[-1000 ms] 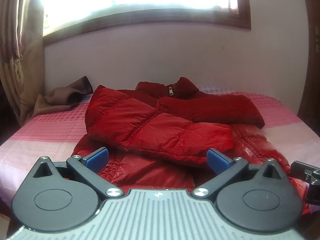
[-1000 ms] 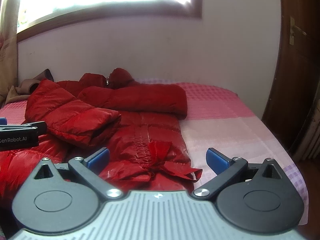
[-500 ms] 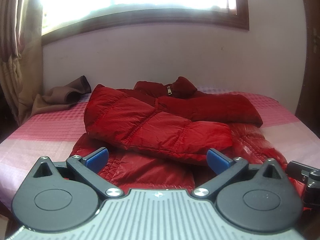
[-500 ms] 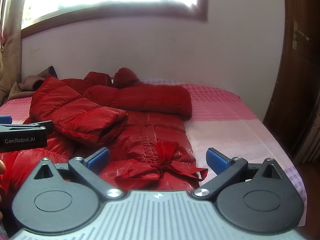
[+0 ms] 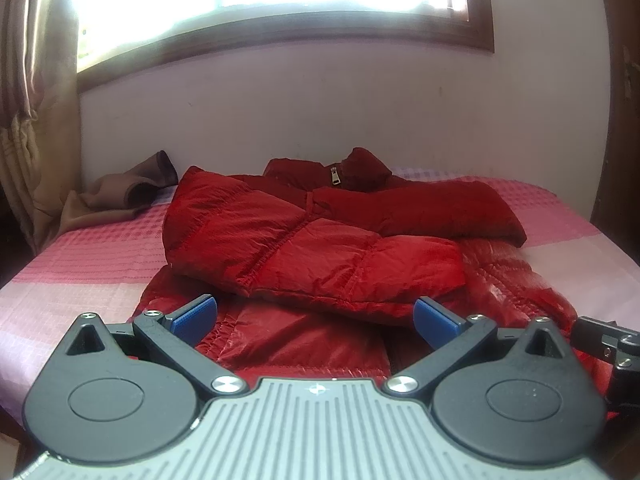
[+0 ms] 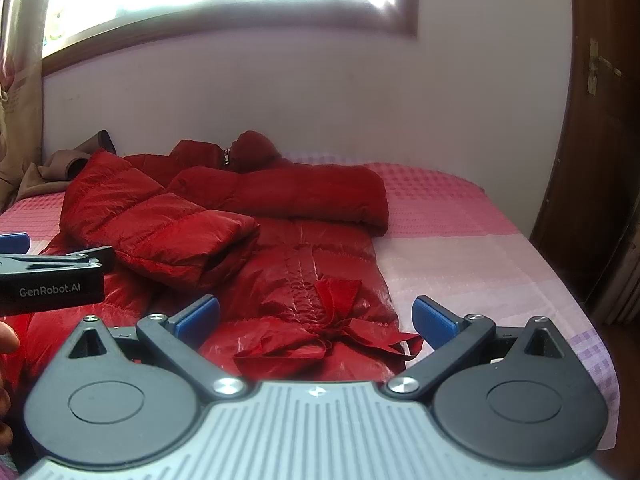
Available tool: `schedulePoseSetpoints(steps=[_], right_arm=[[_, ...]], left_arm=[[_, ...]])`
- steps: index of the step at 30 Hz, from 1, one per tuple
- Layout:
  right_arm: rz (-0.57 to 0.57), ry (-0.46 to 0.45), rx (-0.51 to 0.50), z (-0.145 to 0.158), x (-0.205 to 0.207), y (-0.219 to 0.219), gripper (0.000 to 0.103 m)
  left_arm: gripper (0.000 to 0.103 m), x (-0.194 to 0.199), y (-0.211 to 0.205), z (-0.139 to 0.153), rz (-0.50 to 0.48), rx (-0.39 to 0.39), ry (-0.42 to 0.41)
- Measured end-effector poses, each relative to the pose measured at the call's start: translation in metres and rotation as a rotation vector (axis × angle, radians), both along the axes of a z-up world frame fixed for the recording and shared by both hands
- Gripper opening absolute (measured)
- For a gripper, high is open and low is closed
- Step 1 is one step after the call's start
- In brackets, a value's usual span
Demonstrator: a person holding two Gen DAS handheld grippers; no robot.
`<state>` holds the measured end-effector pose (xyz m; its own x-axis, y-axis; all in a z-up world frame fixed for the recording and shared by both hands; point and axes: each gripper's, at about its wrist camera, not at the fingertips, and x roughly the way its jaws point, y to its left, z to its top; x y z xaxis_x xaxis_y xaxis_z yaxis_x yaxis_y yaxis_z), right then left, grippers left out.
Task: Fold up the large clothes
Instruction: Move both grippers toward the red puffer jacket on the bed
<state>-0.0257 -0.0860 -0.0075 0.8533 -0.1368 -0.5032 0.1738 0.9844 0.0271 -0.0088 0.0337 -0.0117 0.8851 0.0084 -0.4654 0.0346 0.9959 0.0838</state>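
Observation:
A red puffer coat (image 5: pixel 312 248) lies on the bed (image 5: pixel 92 248), collar and zipper toward the far wall, both sleeves folded across its chest. In the right wrist view the same coat (image 6: pixel 304 276) shows a tied waist bow near its right hem. My left gripper (image 5: pixel 316 314) hovers open just above the coat's near hem, nothing between its blue pads. Over the hem's right side, beside the bow, my right gripper (image 6: pixel 316 314) is open and empty too. The left gripper's body (image 6: pixel 52 280) shows at the left edge of the right wrist view.
A brown garment (image 5: pixel 120 192) is bunched at the bed's far left corner beside a curtain (image 5: pixel 36 100). A window runs above the white wall. A wooden door (image 6: pixel 592 140) stands right of the bed (image 6: pixel 460 260), whose pink checked cover lies bare there.
Both grippers have drifted slightly, the views shifting a little upward and the right one leftward. The coat has not moved and both grippers stay open.

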Motion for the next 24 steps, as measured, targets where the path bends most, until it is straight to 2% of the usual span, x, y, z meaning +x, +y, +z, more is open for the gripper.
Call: schedulePoseSetpoints(steps=[24], right_arm=[[0.002, 0.03, 0.036, -0.01, 0.015, -0.012, 0.103]], left_arm=[[0.103, 0.018, -0.02, -0.015, -0.041, 0.086, 0.032]])
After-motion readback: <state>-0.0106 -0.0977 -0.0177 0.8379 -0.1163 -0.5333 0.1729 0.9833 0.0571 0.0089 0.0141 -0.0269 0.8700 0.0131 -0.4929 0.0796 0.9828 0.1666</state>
